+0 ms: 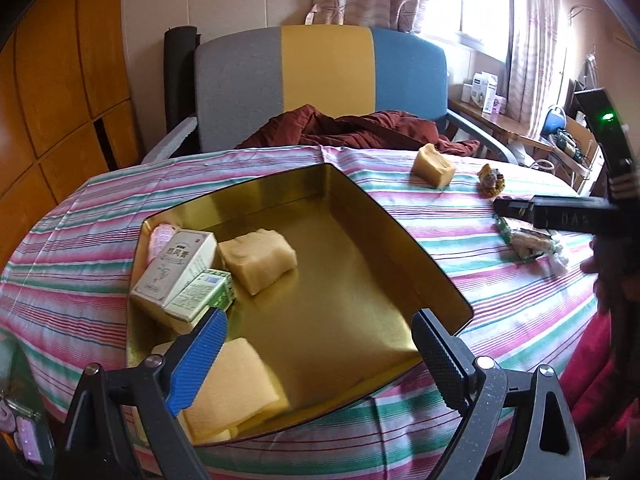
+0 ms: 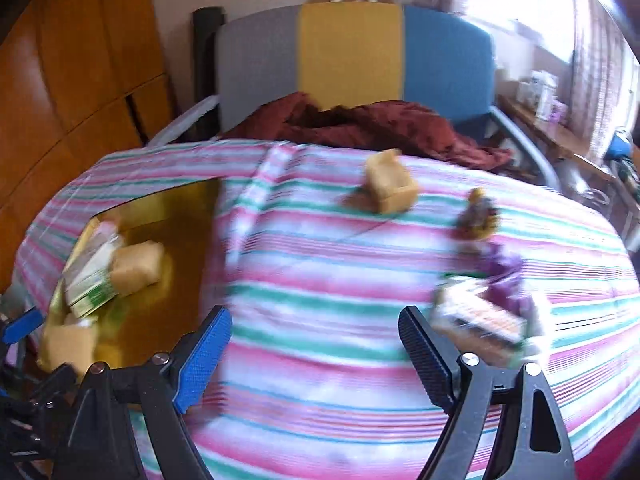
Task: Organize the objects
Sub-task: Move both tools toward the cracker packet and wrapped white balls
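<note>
right tongs [image 2: 314, 346] wide open, empty, nearer the green-edged clear snack packet [image 2: 476, 320] just right of them, long axis slanting; left tongs [image 1: 320, 350] agape, empty, over gold tin tray [image 1: 400, 208]

Tin [image 1: 360, 196] on table's left w/ boxes [image 1: 180, 268] & soap bar [image 1: 258, 258] inside; 2nd soap bar [image 1: 434, 168] behind-right; snack packets [image 1: 528, 242] far right.

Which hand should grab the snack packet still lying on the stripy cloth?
Probably the right gripper: its open, empty jaws sit just beside the snack packet. The left gripper hangs over the gold tin, farther away.
</note>
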`<state>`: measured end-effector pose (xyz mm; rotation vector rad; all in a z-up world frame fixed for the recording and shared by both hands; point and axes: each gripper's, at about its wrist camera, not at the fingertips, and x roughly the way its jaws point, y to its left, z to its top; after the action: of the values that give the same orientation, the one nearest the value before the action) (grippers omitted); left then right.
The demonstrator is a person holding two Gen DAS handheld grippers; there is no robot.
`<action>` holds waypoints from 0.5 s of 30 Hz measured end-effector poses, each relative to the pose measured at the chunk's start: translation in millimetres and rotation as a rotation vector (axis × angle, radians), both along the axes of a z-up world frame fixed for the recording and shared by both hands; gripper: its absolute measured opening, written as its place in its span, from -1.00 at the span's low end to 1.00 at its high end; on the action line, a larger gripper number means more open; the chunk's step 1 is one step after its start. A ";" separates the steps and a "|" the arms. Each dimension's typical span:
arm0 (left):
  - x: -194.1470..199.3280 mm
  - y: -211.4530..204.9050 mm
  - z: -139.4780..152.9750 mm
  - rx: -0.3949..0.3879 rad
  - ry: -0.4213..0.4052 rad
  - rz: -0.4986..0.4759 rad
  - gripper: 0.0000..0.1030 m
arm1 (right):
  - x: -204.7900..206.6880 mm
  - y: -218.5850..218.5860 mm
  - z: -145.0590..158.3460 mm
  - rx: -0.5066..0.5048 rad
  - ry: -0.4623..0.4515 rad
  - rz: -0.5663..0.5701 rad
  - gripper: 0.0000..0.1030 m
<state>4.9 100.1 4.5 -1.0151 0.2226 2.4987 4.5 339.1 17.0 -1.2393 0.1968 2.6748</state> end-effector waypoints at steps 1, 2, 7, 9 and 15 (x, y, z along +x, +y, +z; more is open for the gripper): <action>-0.5 2.4 0.3 0.006 -0.003 -0.008 0.83 | 0.9 15.8 3.1 0.019 0.001 -0.033 0.69; -1.1 3.9 0.8 0.008 -0.004 -0.013 0.83 | 1.8 28.4 5.5 0.036 0.000 -0.059 0.69; -3.3 17.7 2.7 0.021 -0.015 -0.060 0.83 | 11.5 109.1 9.2 0.088 -0.013 -0.248 0.69; -4.3 25.8 4.3 0.025 -0.024 -0.083 0.83 | 21.1 141.7 4.0 0.081 -0.001 -0.344 0.69; -9.2 61.5 14.8 0.021 -0.020 -0.159 0.83 | 55.7 213.5 -16.5 -0.203 0.043 -0.592 0.69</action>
<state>-4.3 161.5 19.3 -0.9745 0.2599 2.3420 60.2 552.6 0.5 -0.9737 0.7314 2.2008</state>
